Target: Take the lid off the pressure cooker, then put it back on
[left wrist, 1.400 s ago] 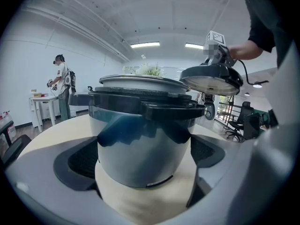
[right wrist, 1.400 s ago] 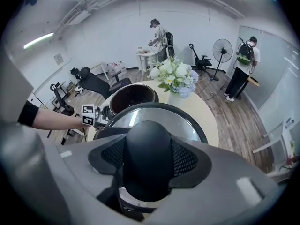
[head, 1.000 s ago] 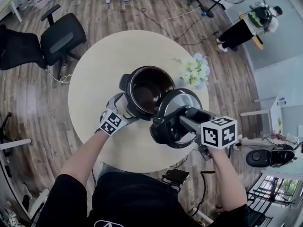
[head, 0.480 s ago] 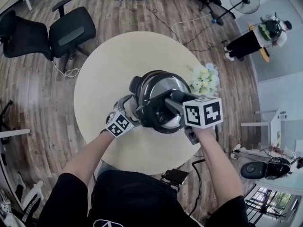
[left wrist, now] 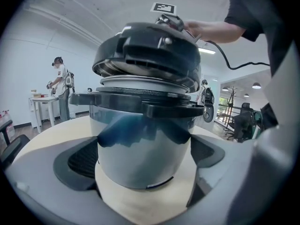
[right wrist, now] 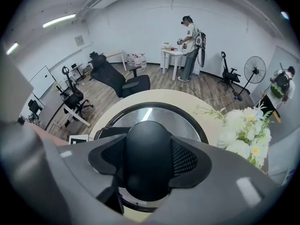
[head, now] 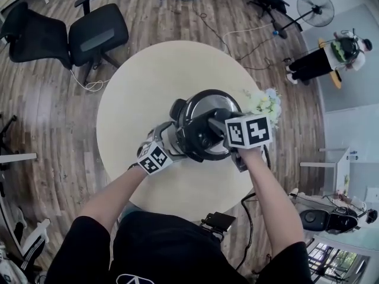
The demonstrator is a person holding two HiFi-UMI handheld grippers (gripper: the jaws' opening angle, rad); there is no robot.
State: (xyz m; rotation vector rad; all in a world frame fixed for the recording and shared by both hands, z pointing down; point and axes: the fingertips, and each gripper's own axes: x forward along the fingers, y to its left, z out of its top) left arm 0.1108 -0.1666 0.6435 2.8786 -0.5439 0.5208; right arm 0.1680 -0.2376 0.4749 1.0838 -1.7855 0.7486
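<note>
Left gripper view: lid point(left wrist: 146, 55) tilted above pressure cooker point(left wrist: 140, 144).

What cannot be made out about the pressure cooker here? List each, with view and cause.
Pot interior: head view, lid covers it.
Lid's far rim, seated or not: left gripper view, lid itself blocks it.
Label print at pot's base: left gripper view, too small.
</note>
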